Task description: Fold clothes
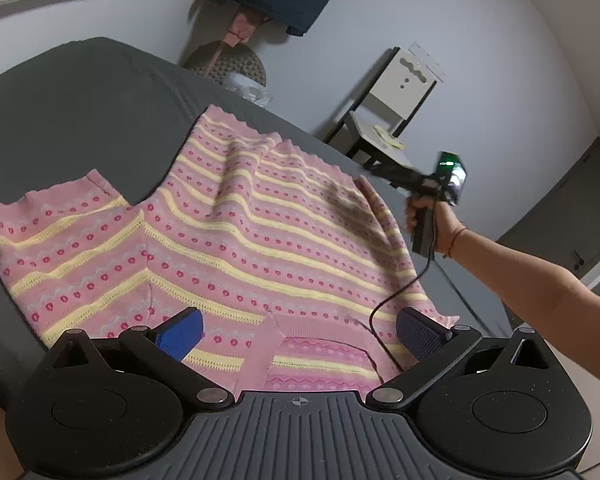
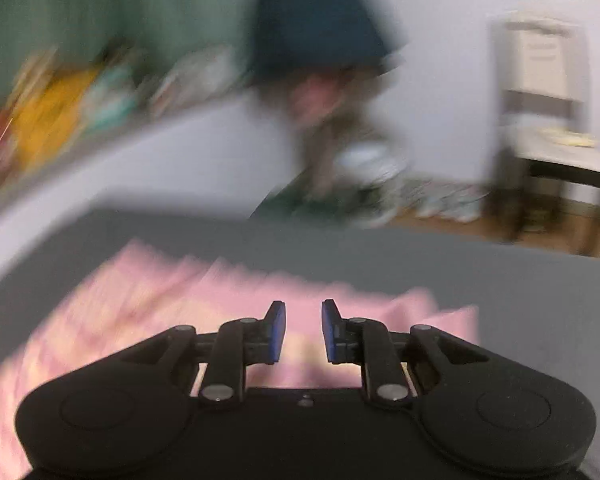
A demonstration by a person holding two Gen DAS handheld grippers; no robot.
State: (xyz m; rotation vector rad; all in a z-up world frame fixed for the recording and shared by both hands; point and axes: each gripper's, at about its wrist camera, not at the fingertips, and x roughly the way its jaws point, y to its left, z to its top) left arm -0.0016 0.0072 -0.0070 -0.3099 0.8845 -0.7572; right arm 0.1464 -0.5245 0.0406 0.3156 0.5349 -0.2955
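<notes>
Lying flat on one grey bed (image 1: 80,92), one pink sweater (image 1: 236,224); left tongs (image 1: 300,332) spread, right tongs (image 2: 303,330) parted, both empty.

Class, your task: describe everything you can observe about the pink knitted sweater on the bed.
The pink knitted sweater lies spread on a dark grey bed cover, front up, with a few soft ripples. Yellow bands, rows of small red dots and pale wavy lines cross it. One sleeve reaches to the left; edges are scalloped. The neckline lies nearest the left gripper, whose open jaws hover over it. The right gripper is open above its far side, gripping nothing; that view is blurred.
</notes>
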